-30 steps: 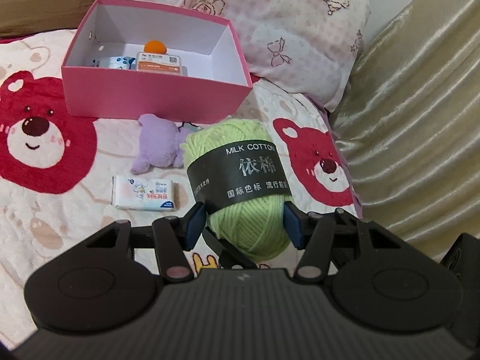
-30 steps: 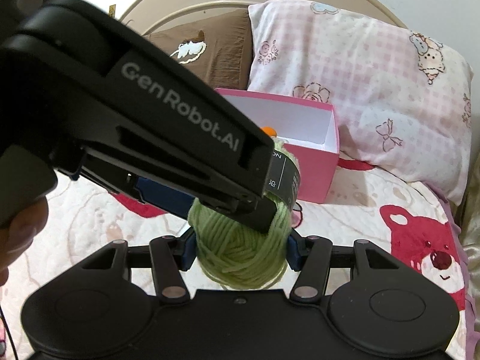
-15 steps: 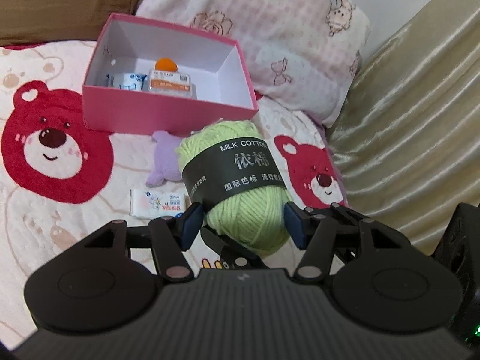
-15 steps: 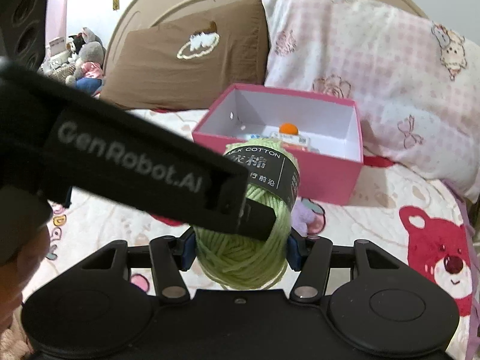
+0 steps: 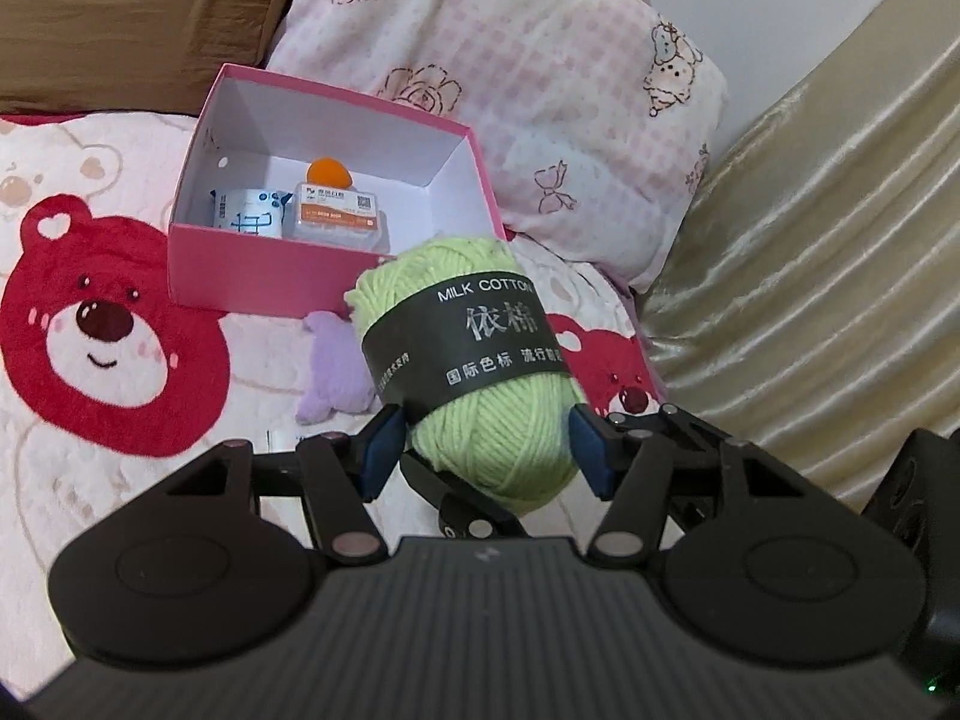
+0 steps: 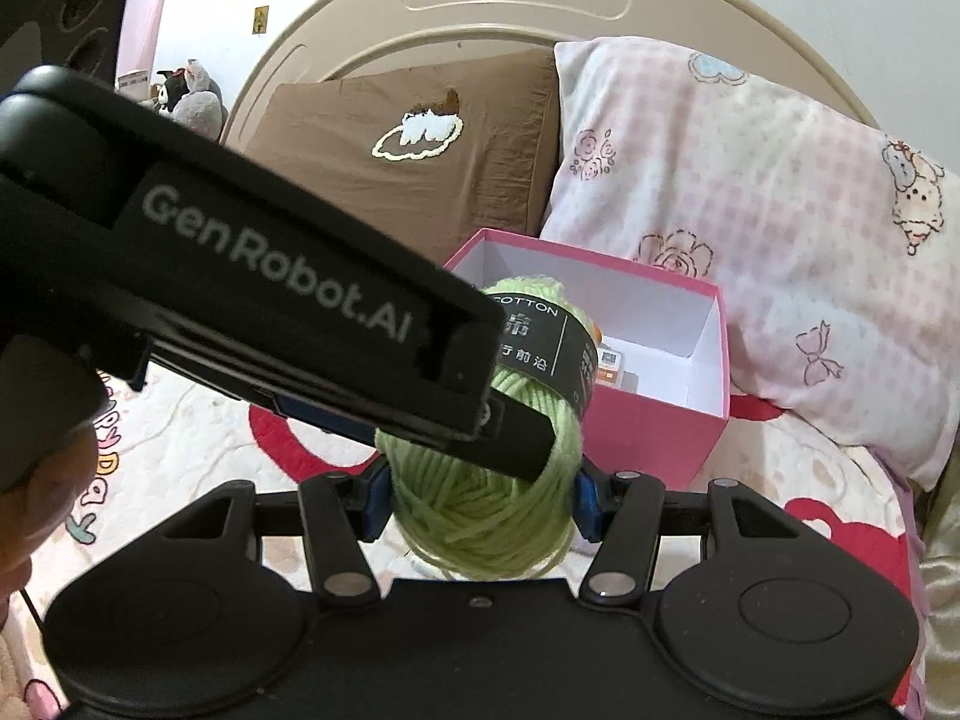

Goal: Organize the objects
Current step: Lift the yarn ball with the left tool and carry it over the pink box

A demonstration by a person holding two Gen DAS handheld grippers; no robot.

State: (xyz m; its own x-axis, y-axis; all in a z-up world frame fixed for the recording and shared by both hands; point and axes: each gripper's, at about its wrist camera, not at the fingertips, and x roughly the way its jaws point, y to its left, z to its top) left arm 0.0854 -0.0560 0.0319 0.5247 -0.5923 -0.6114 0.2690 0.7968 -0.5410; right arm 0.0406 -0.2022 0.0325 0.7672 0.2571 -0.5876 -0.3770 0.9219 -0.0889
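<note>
Since a second ago both hands rise; I see deeper into the pink box (image 5: 252, 264).

Left wrist: left gripper (image 5: 483, 450) clenches the green yarn ball (image 5: 480, 372), long axis tilted up-left toward the box.

Right wrist: right gripper (image 6: 477, 501) grips its near end.

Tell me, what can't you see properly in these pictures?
- Purple plush toy, left wrist view: partly hidden behind the yarn ball.
- What lies inside the pink box, right wrist view: mostly hidden behind the yarn ball.
- Orange thing, left wrist view: lower part hidden behind a packet, so I can't tell what it is.
</note>
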